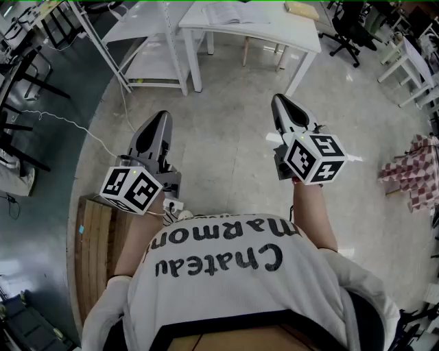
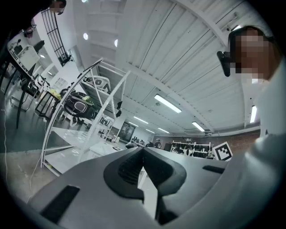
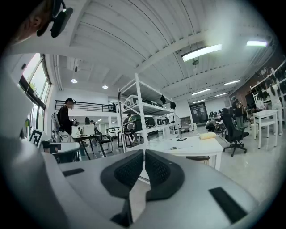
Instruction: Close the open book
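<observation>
The open book (image 1: pixel 230 12) lies on a white table (image 1: pixel 274 34) at the top of the head view, well ahead of both grippers. In the right gripper view the open book (image 3: pixel 171 147) shows small on the table (image 3: pixel 196 147), beyond my jaws. My left gripper (image 1: pixel 159 116) and right gripper (image 1: pixel 278 99) are held out over the bare floor, side by side and short of the table. Both stand shut with nothing between the pads, as the left gripper (image 2: pixel 143 150) and right gripper (image 3: pixel 144 152) also show in their own views.
A yellowish block (image 1: pixel 302 9) and a small dark item (image 3: pixel 182 139) share the table. A white shelving rack (image 1: pixel 147 41) stands left of it. Office chairs (image 1: pixel 350 34) are at the far right. A wooden board (image 1: pixel 96 253) and a cable (image 1: pixel 75 127) lie at the left.
</observation>
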